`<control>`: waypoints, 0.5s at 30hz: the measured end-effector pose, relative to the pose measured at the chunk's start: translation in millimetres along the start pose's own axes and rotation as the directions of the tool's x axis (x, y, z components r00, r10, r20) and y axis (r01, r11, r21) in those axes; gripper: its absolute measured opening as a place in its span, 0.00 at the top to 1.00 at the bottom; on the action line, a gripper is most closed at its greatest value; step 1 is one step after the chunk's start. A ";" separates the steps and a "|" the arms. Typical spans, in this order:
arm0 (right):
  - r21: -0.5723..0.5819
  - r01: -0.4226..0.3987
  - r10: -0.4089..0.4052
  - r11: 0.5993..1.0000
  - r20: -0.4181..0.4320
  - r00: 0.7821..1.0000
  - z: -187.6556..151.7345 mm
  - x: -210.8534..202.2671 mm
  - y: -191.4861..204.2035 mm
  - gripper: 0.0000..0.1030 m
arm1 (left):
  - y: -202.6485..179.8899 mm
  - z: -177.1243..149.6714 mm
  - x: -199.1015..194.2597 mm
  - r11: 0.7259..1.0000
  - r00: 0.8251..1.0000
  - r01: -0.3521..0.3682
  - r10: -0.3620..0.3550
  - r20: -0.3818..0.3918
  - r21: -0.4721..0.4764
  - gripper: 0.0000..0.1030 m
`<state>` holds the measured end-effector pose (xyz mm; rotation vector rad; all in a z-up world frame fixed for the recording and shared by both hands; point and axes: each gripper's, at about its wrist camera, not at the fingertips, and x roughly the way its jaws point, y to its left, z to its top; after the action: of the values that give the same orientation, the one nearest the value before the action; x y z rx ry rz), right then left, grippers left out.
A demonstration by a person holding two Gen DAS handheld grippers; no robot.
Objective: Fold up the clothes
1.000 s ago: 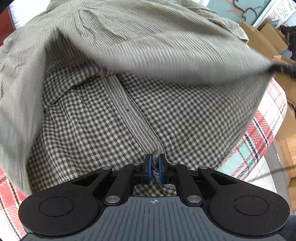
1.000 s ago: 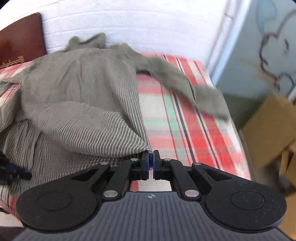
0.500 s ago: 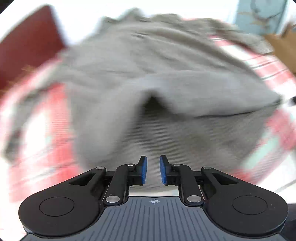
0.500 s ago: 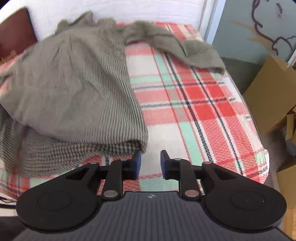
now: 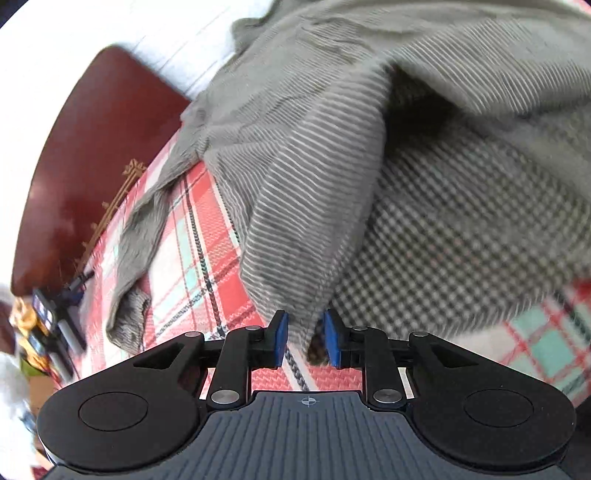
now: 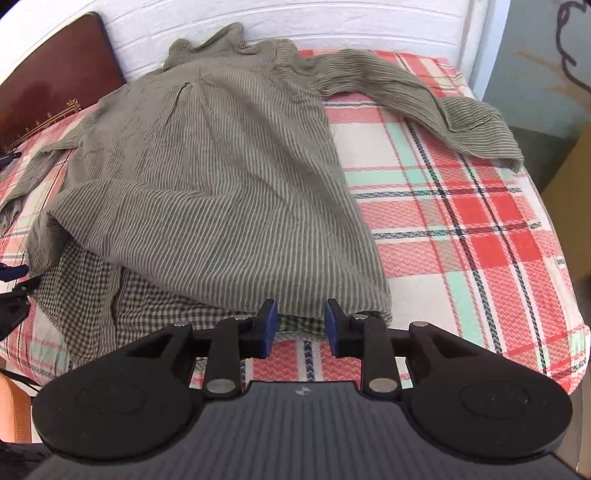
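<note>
A grey-green striped shirt [image 6: 207, 192] lies back-up on the red plaid bedcover [image 6: 461, 229], its checked inner side [image 6: 85, 295] showing at the near hem. One sleeve [image 6: 424, 96] stretches to the far right, the other [image 5: 140, 236] runs left. My right gripper [image 6: 300, 326] is at the near hem, jaws opening, with the hem edge just past the pads and not pinched. My left gripper [image 5: 306, 338] is at the shirt's left corner, jaws opening; a loose fold of striped cloth [image 5: 303, 229] hangs down between the pads without being pressed.
A dark red headboard [image 6: 48, 85] and a white wall [image 6: 332, 22] stand behind the bed. A cardboard box [image 6: 569, 221] sits beyond the bed's right edge. Small cluttered items [image 5: 44, 325] lie off the bed's left side.
Both grippers were shut on the shirt's hem; their jaws now stand apart and the shirt has settled flat on the bed. The left view has swung left toward the headboard.
</note>
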<state>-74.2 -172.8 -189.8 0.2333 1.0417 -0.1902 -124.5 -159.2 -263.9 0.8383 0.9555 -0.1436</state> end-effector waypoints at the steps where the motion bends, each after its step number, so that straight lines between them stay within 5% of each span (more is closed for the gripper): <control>1: 0.003 0.000 0.000 1.000 -0.003 1.000 -0.7 -0.1 0.0 0.69 | -2.9 -3.1 -0.9 1.000 1.000 -0.011 0.011 0.008 0.028 0.62; 5: 0.021 0.003 -0.002 1.000 -0.024 1.000 -4.0 2.4 -0.5 0.68 | -4.9 -4.0 3.4 0.998 0.999 -0.033 0.031 0.024 0.061 0.65; 6: 0.024 0.001 -0.001 1.000 -0.028 1.000 -4.3 3.1 -0.1 0.68 | -2.0 -2.3 4.8 0.999 0.999 -0.030 0.029 0.025 0.038 0.94; 9: 0.026 -0.006 0.007 1.000 -0.028 1.000 -4.4 2.7 2.2 0.68 | 25.7 1.3 -1.1 0.985 0.999 0.025 -0.018 0.042 -0.172 1.00; 15: 0.037 -0.047 0.048 0.998 -0.033 0.998 -5.2 3.7 5.4 0.68 | 78.6 -27.6 -17.9 0.830 0.985 0.168 -0.160 0.062 -0.532 1.00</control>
<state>-75.3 -166.3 -194.9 0.2945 1.0655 -0.1625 -117.5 -90.7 -213.7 0.2330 0.9872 -0.0242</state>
